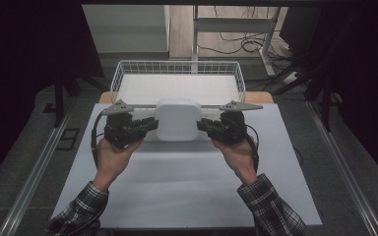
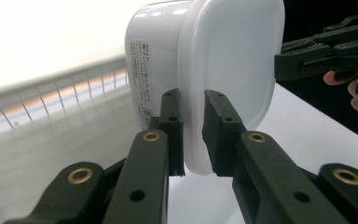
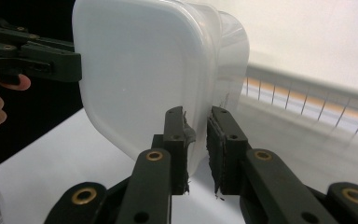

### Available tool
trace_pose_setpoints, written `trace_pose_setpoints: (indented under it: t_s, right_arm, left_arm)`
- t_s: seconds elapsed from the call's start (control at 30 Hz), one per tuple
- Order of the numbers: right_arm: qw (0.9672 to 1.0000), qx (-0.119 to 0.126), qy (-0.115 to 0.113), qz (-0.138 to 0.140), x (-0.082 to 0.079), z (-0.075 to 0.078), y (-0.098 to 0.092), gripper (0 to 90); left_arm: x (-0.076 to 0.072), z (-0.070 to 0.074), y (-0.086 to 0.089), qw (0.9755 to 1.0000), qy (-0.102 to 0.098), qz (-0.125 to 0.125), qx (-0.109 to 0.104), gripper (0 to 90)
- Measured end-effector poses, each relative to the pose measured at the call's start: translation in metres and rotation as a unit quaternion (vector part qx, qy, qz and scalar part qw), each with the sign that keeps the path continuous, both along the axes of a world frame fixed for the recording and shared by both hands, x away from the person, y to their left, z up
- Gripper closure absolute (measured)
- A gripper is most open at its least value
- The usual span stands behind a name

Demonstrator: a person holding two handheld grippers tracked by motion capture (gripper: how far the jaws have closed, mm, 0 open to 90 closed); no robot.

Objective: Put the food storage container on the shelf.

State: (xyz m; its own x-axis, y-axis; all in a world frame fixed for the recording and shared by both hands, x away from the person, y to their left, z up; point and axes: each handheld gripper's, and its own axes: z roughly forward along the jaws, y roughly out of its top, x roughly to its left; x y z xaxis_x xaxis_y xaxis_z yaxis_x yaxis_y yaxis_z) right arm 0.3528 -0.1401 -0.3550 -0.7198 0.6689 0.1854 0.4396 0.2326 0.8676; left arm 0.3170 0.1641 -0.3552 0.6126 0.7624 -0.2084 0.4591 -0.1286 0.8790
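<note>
A white lidded plastic container point(image 1: 177, 120) hangs above the white table point(image 1: 177, 187), just in front of the wire basket point(image 1: 128, 69). My left gripper point(image 1: 153, 124) is shut on the rim at its left side, and my right gripper point(image 1: 201, 125) is shut on the rim at its right side. In the left gripper view the container point(image 2: 214, 70) lies on its side with the lid edge pinched between the jaws of my left gripper point(image 2: 193, 135); a printed label shows on its body. In the right gripper view the container point(image 3: 144, 79) has its lid rim between the jaws of my right gripper point(image 3: 196, 149).
The white wire basket stands at the table's far edge, with a white sheet point(image 1: 177, 89) in its bottom. Beyond it are a desk frame point(image 1: 236, 24) and cables on the floor. Dark curtains flank the table.
</note>
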Motion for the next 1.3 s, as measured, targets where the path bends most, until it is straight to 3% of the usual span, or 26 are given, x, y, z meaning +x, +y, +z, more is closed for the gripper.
trace_pose_setpoints:
  t_s: [0.2, 0.47, 0.83, 1.03, 1.3]
  right_arm:
    - [0.9999, 0.002, -0.015, -0.002, 0.014, 0.022, 0.008, 77.3]
    - [0.9997, 0.006, -0.018, -0.013, 0.039, 0.045, 0.012, 77.1]
    - [0.9996, 0.009, 0.012, -0.024, 0.069, 0.054, 0.011, 76.8]
    - [0.9996, 0.007, 0.02, -0.02, 0.077, 0.057, 0.013, 73.4]
    - [0.9996, -0.005, 0.01, -0.026, 0.084, 0.06, 0.021, 66.2]
  left_arm:
    - [0.014, 0.02, 0.007, 1.0, -0.006, 0.005, -0.006, 79.0]
    - [0.045, 0.043, 0.009, 0.9999, 0.006, 0.003, -0.013, 78.9]
    - [0.075, 0.045, 0.011, 0.9985, 0.038, 0.0, -0.038, 78.5]
    - [0.085, 0.042, 0.016, 0.9966, 0.048, -0.018, -0.064, 73.4]
    - [0.092, 0.041, 0.014, 0.9977, 0.048, -0.006, -0.047, 70.0]
